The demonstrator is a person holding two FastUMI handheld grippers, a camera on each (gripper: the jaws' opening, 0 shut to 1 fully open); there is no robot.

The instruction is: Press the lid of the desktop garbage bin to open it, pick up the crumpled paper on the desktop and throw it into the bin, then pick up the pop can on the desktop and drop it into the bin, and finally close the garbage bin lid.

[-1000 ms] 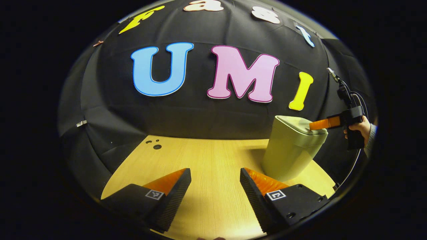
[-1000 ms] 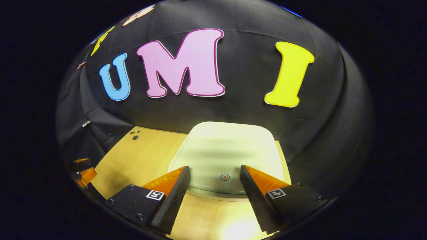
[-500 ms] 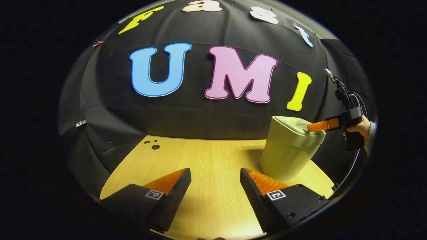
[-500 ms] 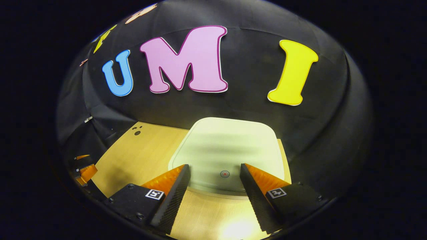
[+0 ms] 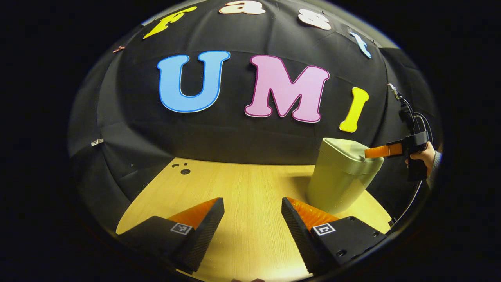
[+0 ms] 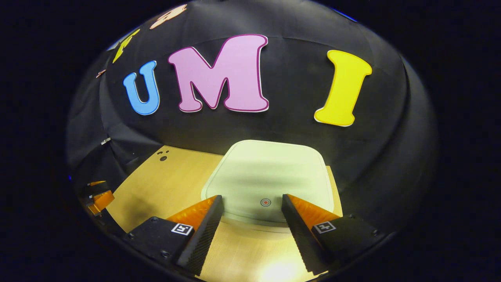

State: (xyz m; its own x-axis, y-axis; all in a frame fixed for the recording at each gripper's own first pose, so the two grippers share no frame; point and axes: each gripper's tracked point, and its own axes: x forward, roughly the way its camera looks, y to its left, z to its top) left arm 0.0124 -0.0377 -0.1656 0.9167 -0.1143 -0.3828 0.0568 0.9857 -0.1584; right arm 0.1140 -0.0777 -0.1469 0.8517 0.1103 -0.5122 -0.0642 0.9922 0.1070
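In the left gripper view, the left gripper (image 5: 252, 219) hangs low over the pale wood-grain tabletop (image 5: 242, 188), level and pointing at the back wall, its two fingers spread wide with bare board between them. To its right and a little farther off stands the pale green plastic desktop garbage bin (image 5: 338, 180), lid shut, upright on the tabletop. At the bin's far top edge the right gripper (image 5: 377, 152) reaches in from the right, its fingertips over the lid's rim; whether they touch it cannot be told. A hand (image 5: 422, 156) with a grey sleeve holds its grip, and a cable loops above and below it.

In the right gripper view, the right gripper (image 6: 252, 213) looks down on the bin's flat rounded lid (image 6: 270, 176), fingers apart, one on each side of a small red ring mark (image 6: 265, 202) near the lid's front edge. The left gripper (image 6: 98, 197) shows at the far left edge, well apart from the bin.

A few small dark holes (image 5: 183, 170) mark the tabletop's far left corner. Black cloth (image 5: 235, 137) closes the booth behind.
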